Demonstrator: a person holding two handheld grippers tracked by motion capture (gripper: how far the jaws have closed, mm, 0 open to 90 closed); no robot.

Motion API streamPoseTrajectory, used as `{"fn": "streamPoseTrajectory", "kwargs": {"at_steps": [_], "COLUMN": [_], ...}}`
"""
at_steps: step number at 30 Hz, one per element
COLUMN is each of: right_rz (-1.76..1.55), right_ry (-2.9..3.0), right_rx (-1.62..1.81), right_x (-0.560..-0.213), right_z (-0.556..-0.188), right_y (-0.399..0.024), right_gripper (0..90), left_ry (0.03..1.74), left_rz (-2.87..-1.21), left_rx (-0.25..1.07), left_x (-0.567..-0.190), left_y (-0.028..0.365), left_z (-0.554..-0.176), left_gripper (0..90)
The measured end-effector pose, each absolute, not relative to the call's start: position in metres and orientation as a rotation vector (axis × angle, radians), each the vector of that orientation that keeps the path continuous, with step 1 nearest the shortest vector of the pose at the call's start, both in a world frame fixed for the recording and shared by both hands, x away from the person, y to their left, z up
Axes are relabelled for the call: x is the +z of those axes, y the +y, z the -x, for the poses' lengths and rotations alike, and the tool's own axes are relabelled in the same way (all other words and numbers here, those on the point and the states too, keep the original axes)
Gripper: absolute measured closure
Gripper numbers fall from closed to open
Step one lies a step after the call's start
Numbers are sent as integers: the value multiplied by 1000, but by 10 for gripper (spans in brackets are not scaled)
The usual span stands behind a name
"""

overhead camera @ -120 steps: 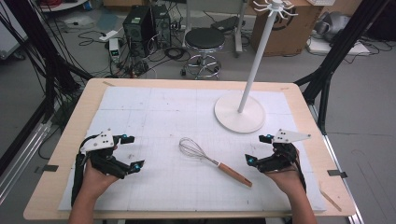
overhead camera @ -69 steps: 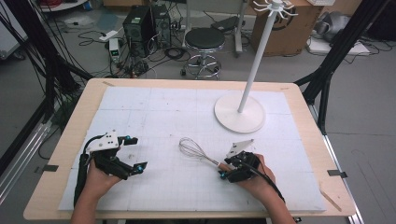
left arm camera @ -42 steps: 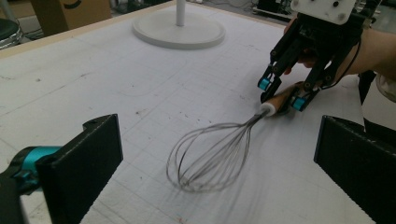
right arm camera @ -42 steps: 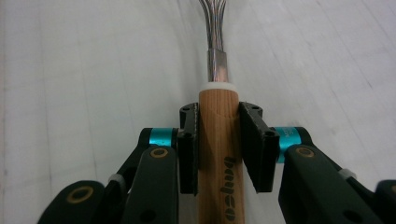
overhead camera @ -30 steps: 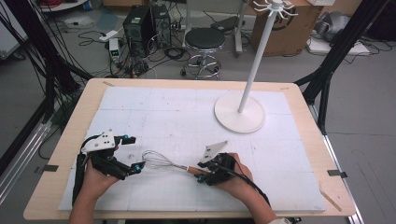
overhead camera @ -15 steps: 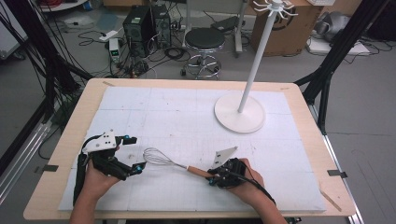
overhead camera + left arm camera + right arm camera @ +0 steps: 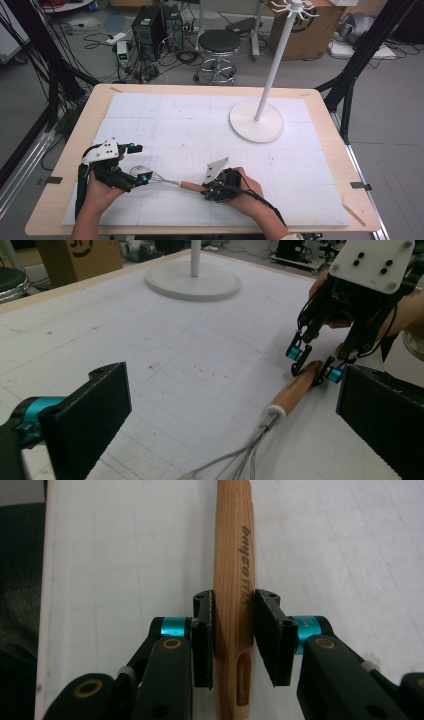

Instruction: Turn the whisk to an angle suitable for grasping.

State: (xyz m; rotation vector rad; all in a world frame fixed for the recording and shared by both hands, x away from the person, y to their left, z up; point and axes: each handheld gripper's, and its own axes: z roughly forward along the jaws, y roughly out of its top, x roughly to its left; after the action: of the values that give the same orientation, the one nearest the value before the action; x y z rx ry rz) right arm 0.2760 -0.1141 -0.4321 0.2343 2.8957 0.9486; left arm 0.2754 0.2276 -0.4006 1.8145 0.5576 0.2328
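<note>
The wooden table [image 7: 70, 150] carries a white gridded mat [image 7: 200, 125] that reaches ahead of and beneath both claws. Well beyond the right gripper [image 7: 212, 189], toward the far right of the mat, stands a white stand [image 7: 256, 121] with a round base and a tall pole. The whisk [image 7: 165, 180] lies flat on the mat between the two claws: its wooden handle [image 7: 234, 580] runs straight out from the right gripper's jaws, and its wire loops [image 7: 235, 460] lie just in front of the left gripper [image 7: 139, 162], between that claw's jaws. In the right gripper view the two black pads are pressed against the sides of the handle near its slotted end, pinching it. The left gripper [image 7: 235, 430] has its jaws spread wide, one on each side of the wire end without touching it; across from it the right gripper [image 7: 312, 362] shows with its tips at the handle's far end.
</note>
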Motion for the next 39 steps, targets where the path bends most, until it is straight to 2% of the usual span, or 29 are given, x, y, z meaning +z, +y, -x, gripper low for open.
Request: {"fn": "streamPoseTrajectory", "kwargs": {"at_steps": [8,9,10,11,13,24,39], "right_rz": [-184,-199,-199,-228,-231,-321,-353], "right_ry": [2905,2905,2905,2901,2895,2839,2819], "right_rx": [935,937,937,936,929,874,866], "right_x": [-432,-432,-432,-432,-432,-431,-431], "right_z": [-278,-279,-279,-279,-279,-284,-290], "right_y": [-93,-94,-94,-96,-98,-118,-121], "right_gripper": [691,654,654,569,543,539,536], "left_ry": [563,562,562,562,563,560,561], "left_rz": [-1805,-1806,-1806,-1806,-1809,-1807,-1808], "left_rx": [239,239,239,238,237,240,239], "left_x": [-399,-399,-399,-399,-399,-398,-398], "left_y": [231,232,232,232,231,231,232], "left_z": [-274,-274,-274,-275,-275,-274,-274], "left_gripper": [17,17,17,17,17,17,17]}}
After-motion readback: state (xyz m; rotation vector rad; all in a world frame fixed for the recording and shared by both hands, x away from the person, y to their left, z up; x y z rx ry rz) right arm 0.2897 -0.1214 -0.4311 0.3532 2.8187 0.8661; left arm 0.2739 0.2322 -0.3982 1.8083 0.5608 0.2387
